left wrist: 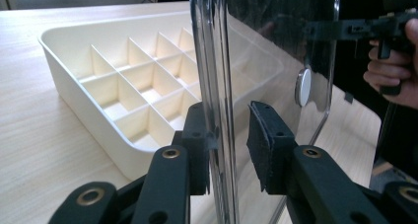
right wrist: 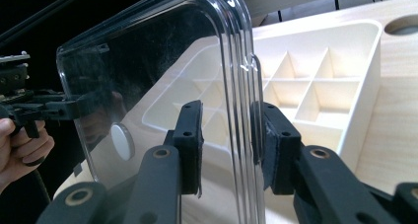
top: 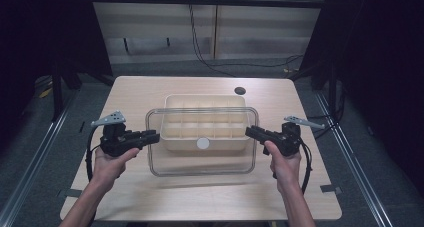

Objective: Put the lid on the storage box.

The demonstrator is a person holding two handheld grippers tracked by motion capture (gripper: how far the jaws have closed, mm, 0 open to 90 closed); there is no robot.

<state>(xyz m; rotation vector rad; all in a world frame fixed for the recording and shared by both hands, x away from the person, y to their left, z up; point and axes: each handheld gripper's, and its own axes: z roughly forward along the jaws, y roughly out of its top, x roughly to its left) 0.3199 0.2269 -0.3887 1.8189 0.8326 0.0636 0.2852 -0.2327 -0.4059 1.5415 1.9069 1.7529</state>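
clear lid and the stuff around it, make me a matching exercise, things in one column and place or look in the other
Things:
1. clear lid
2. divided box
3. left gripper
4. white disc

Descriptions:
A. cream, standing on the table
B. clamped on the lid's left edge
C. round, on the lid
D. see-through, held at both ends above the box

Pairs: 1-D, 2-A, 3-B, 4-C

Clear see-through lid (top: 202, 164), white round knob (top: 203, 143) near middle. Cream tray (top: 172, 103) with grid pattern of compartments. Table (top: 150, 197) light wood grain. Both grippers black, left (top: 154, 136), right (top: 250, 131); grey plates on top.
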